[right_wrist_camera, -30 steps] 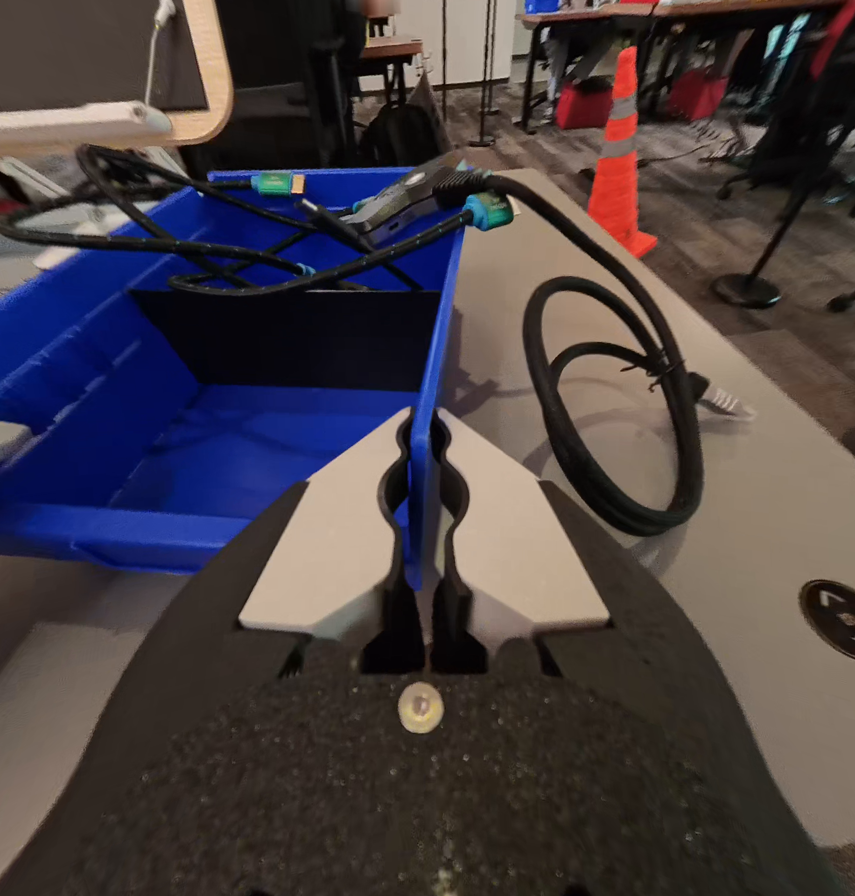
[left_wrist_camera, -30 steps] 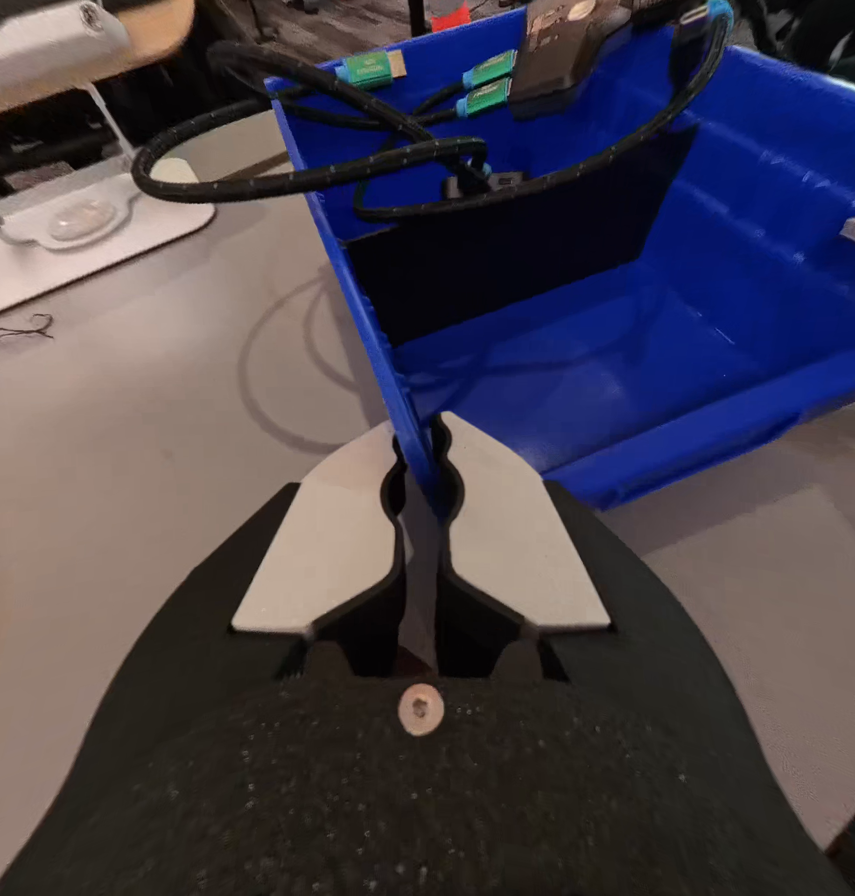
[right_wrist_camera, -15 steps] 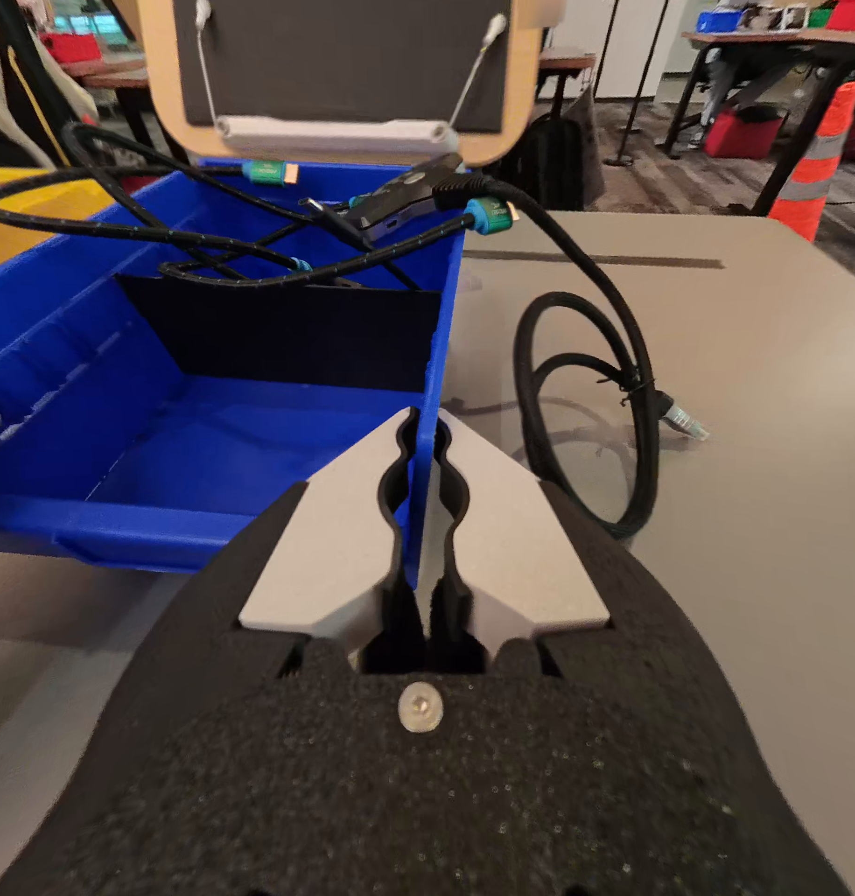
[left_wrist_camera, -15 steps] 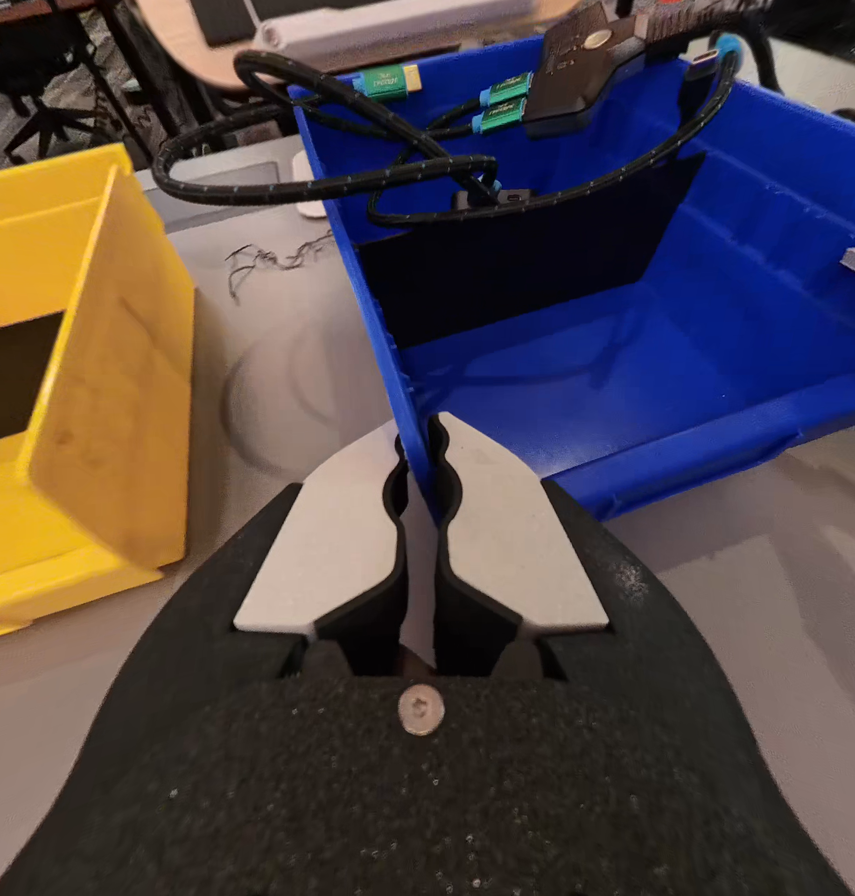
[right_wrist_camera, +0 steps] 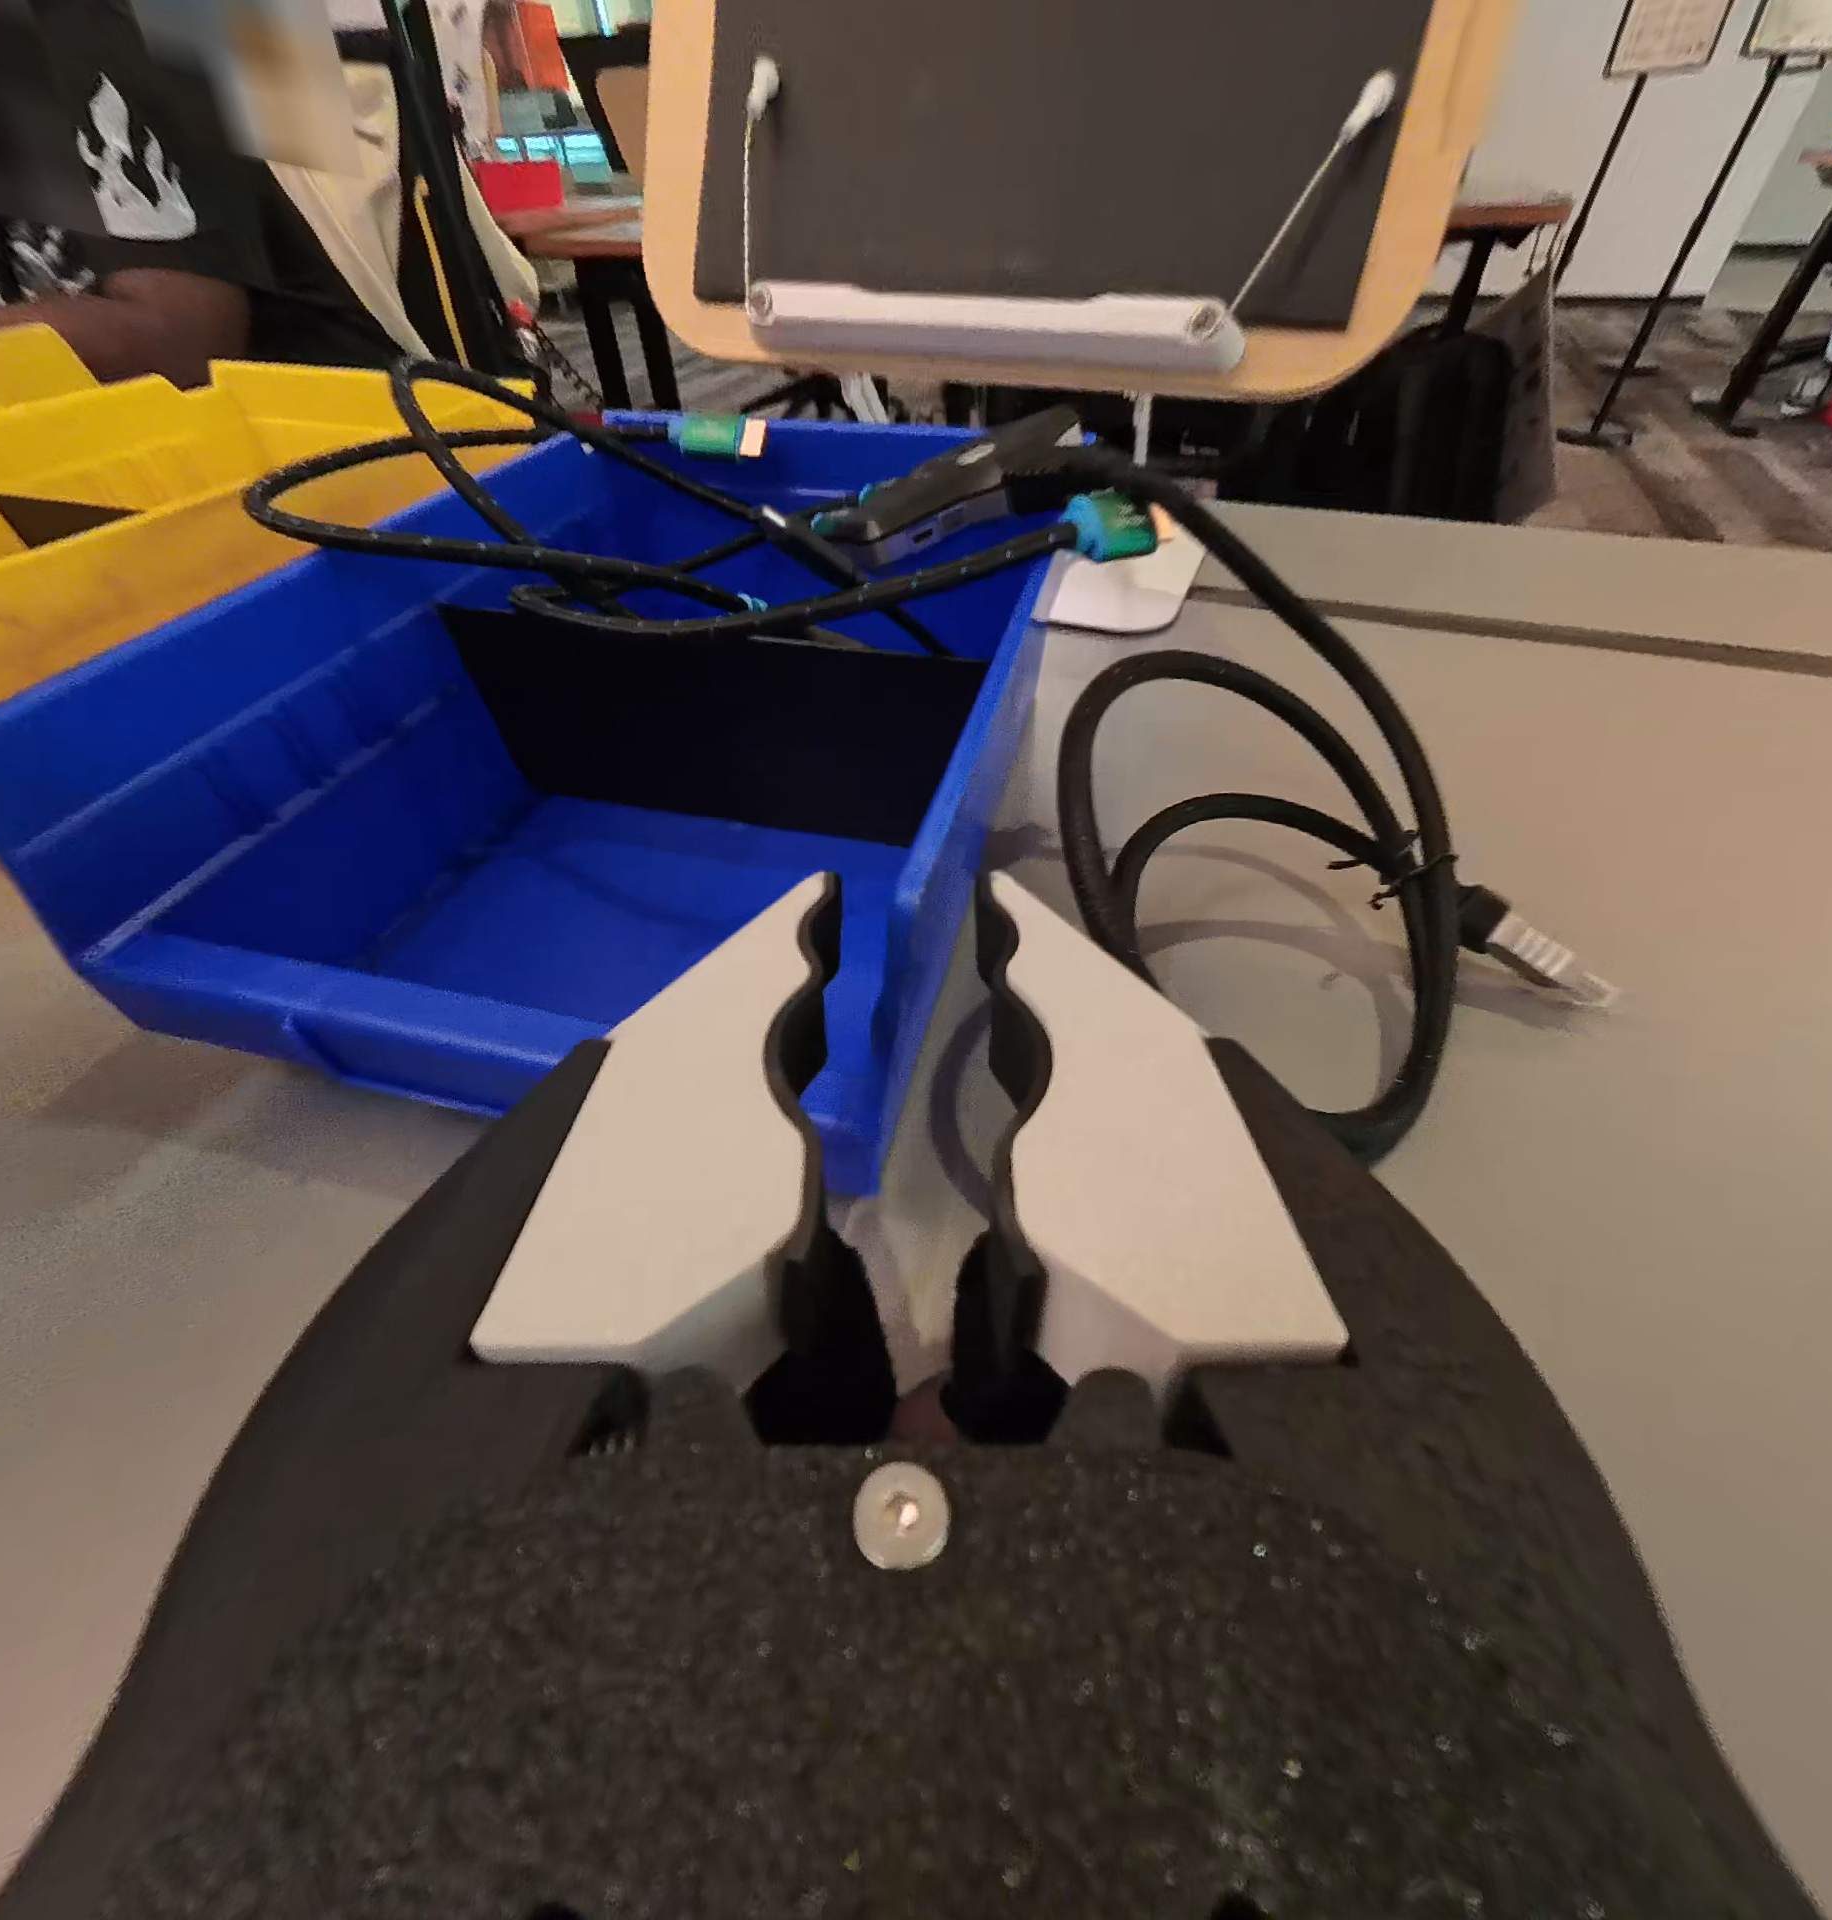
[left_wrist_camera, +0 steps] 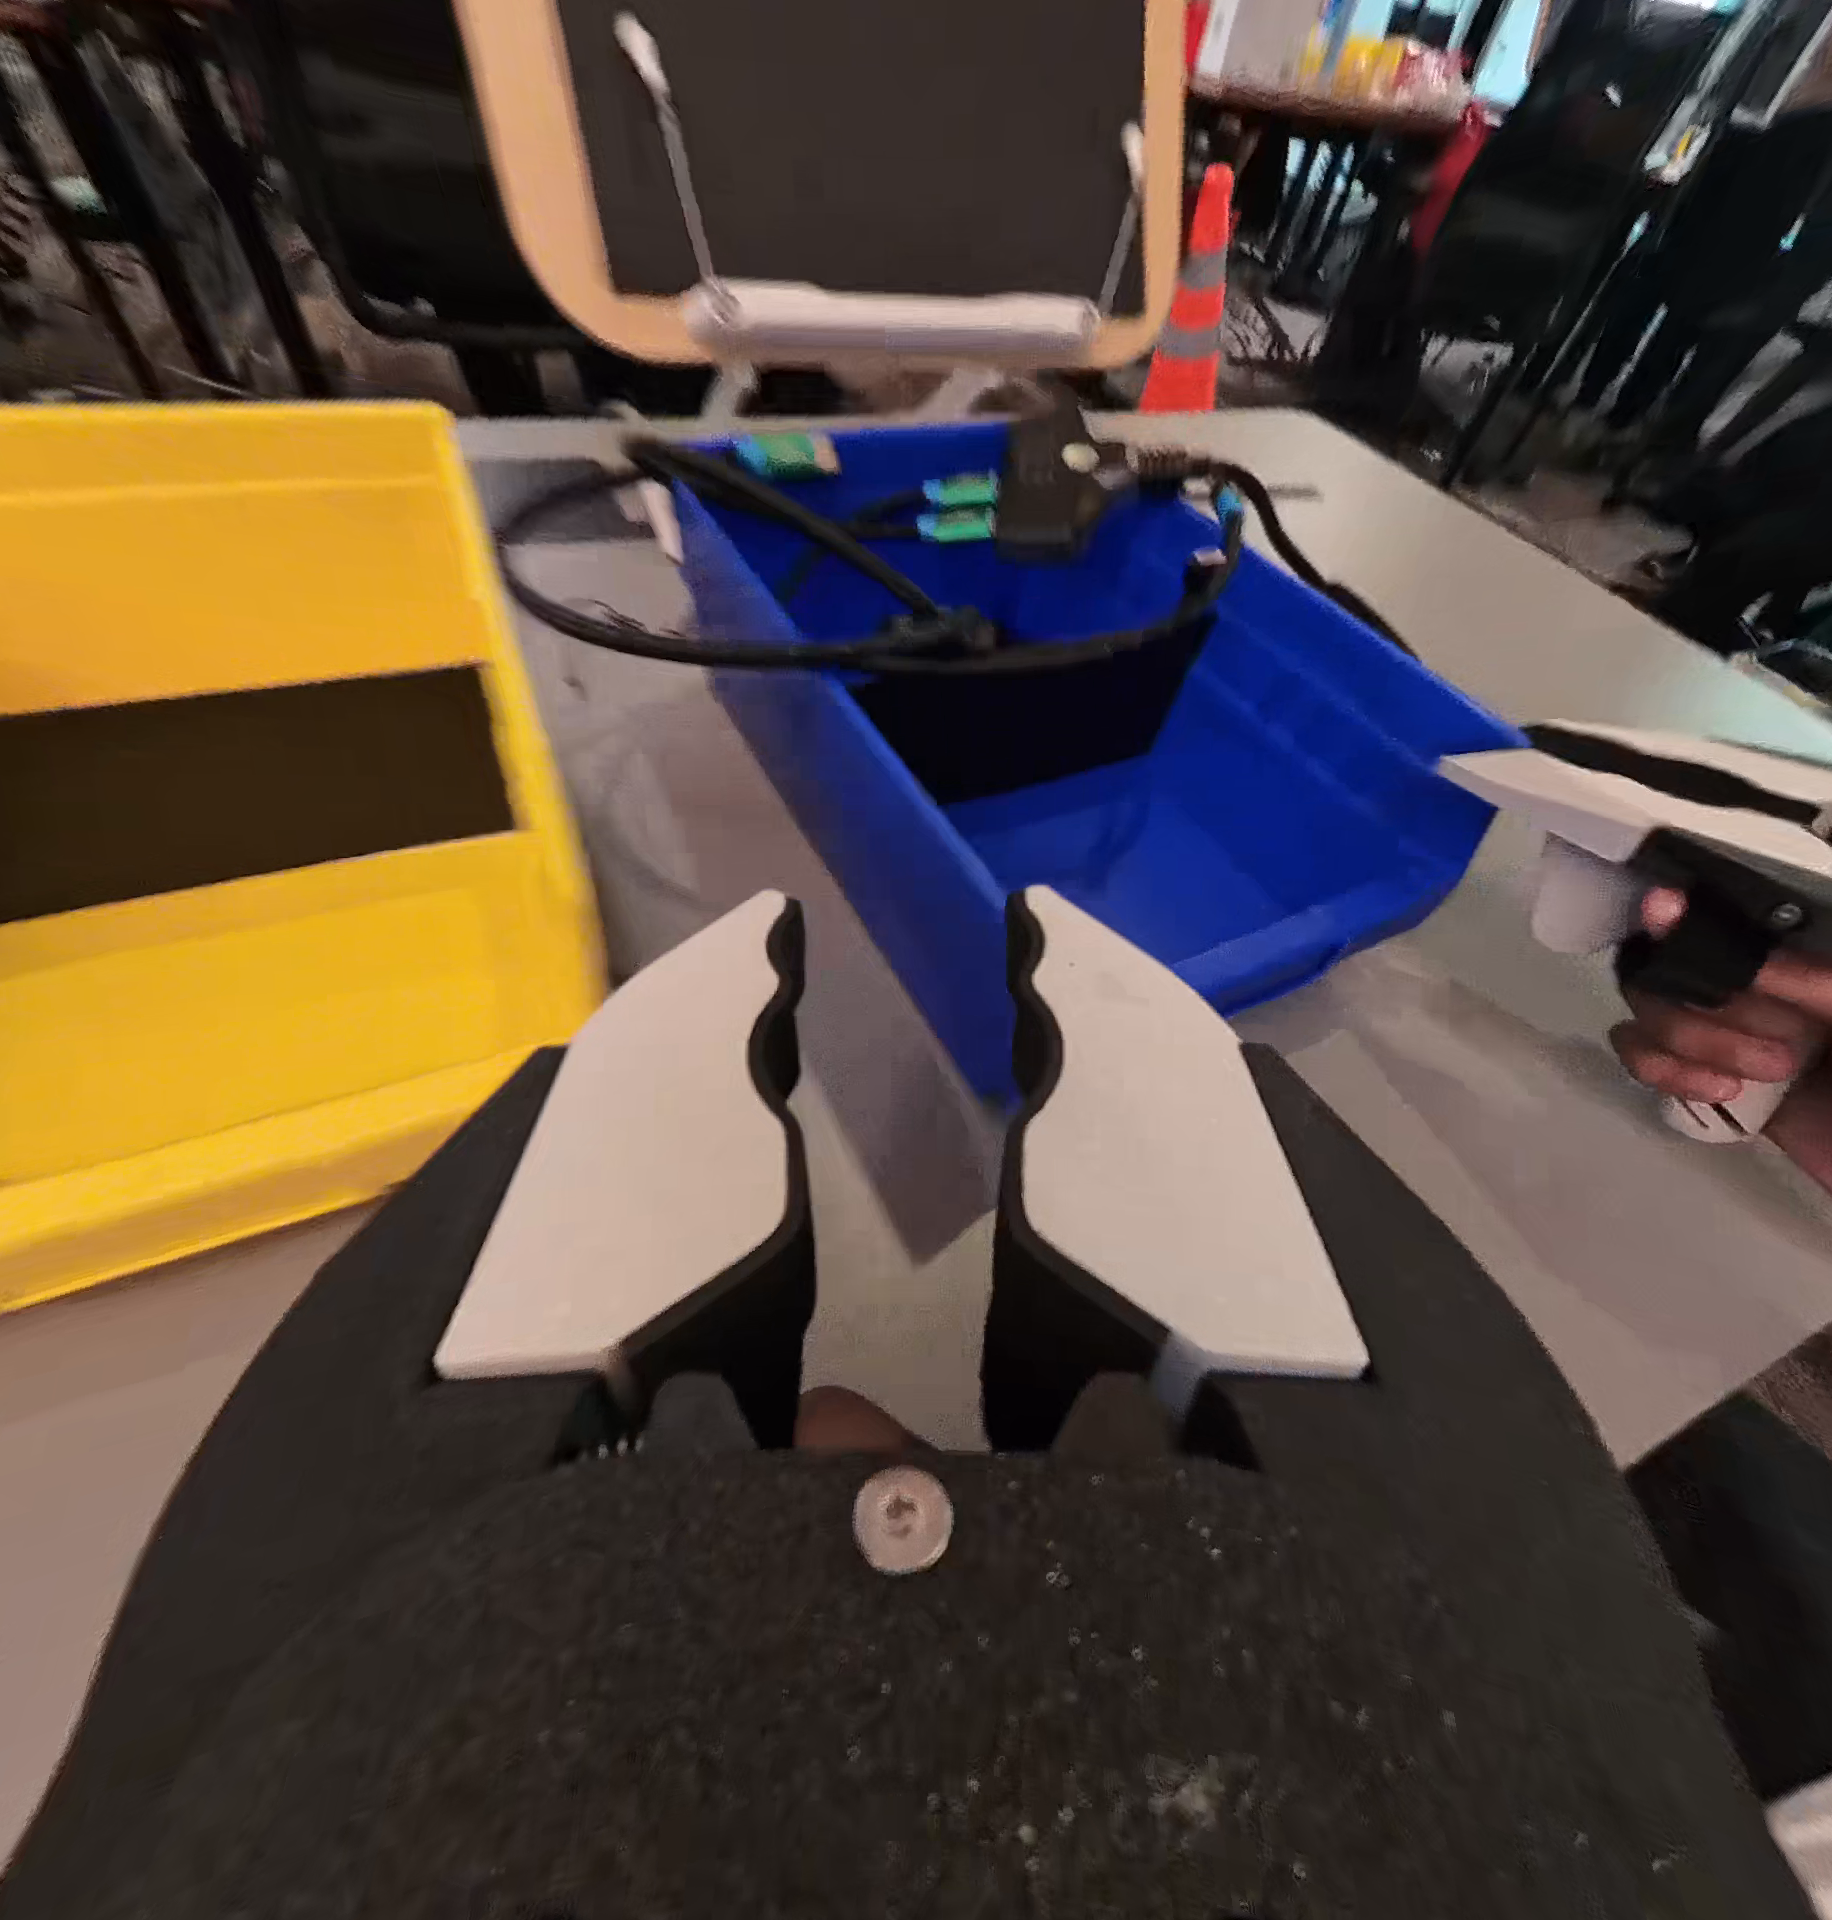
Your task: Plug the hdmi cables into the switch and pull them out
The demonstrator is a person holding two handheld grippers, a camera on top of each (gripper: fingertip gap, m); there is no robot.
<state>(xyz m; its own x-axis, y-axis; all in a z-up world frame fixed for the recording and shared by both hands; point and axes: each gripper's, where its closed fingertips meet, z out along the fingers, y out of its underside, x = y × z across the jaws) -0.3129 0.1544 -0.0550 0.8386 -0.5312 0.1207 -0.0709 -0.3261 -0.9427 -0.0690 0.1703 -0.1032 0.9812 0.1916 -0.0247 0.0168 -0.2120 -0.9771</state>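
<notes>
A blue bin [left_wrist_camera: 870, 810] stands on the grey table [left_wrist_camera: 1411, 1143]. A dark switch [left_wrist_camera: 1042, 499] rests on its far rim, with black braided HDMI cables [left_wrist_camera: 787, 649] and green plugs [left_wrist_camera: 959, 511] draped across the far compartment. My left gripper [left_wrist_camera: 904, 925] is open and empty, just short of the bin's near left corner. My right gripper [right_wrist_camera: 907, 904] is open, its jaws either side of the bin's right wall [right_wrist_camera: 938, 862]. The right wrist view shows the switch [right_wrist_camera: 933, 499], a green plug [right_wrist_camera: 1109, 525] beside it, and another [right_wrist_camera: 714, 434] at the far rim.
A yellow bin [left_wrist_camera: 268, 935] sits to the left of the blue one. A coiled black cable [right_wrist_camera: 1307, 831] lies on the table on its right. A stand with a dark board [right_wrist_camera: 1047, 208] is behind. A person's hand holds the right gripper [left_wrist_camera: 1639, 800]. Tip to tip, the grippers are about 25 cm apart.
Both grippers were shut on the blue bin's side walls; now both are open and have let go. The left one has drawn back from the bin.
</notes>
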